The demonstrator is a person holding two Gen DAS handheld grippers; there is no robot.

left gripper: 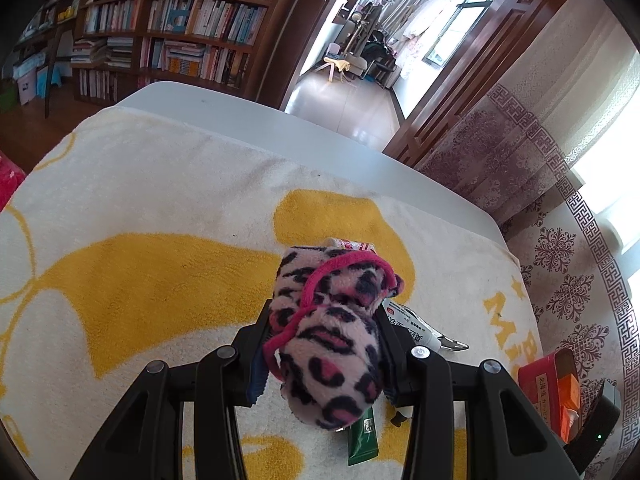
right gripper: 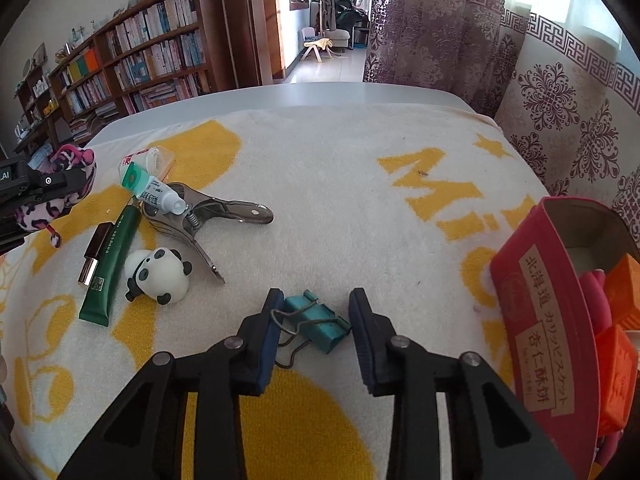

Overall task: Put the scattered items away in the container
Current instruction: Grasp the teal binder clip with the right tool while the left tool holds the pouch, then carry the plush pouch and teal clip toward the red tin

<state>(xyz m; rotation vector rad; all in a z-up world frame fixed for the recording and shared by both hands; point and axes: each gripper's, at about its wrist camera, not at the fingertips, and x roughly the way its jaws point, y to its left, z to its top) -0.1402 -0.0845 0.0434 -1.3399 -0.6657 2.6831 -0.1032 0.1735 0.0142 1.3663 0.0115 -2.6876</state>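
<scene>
Towel-covered table (right gripper: pixel 340 184): free room and obstructions.

- Open towel: the wide middle and far stretch, from the metal spring clamp (right gripper: pixel 208 216) across to the red box (right gripper: pixel 536 312), lies bare.
- Left cluster, closely packed: small dropper bottle (right gripper: pixel 158 194) resting on the clamp; green tube (right gripper: pixel 110 268) beside a brown-and-gold lipstick (right gripper: pixel 96 252); panda figure (right gripper: pixel 158 276) just right of the tube. Little passage between them.
- Left gripper (right gripper: pixel 44 192), carrying a leopard-print plush (left gripper: pixel 328 332), hangs above that cluster's left edge.
- Near centre: teal binder clip (right gripper: pixel 316 320) lies between the right gripper (right gripper: pixel 316 304) fingers.
- Right edge: the red box, open-topped, partly filled with orange packets (right gripper: pixel 616 344).
- Beyond the table: curtain (right gripper: pixel 560 92) close along the right side.
</scene>
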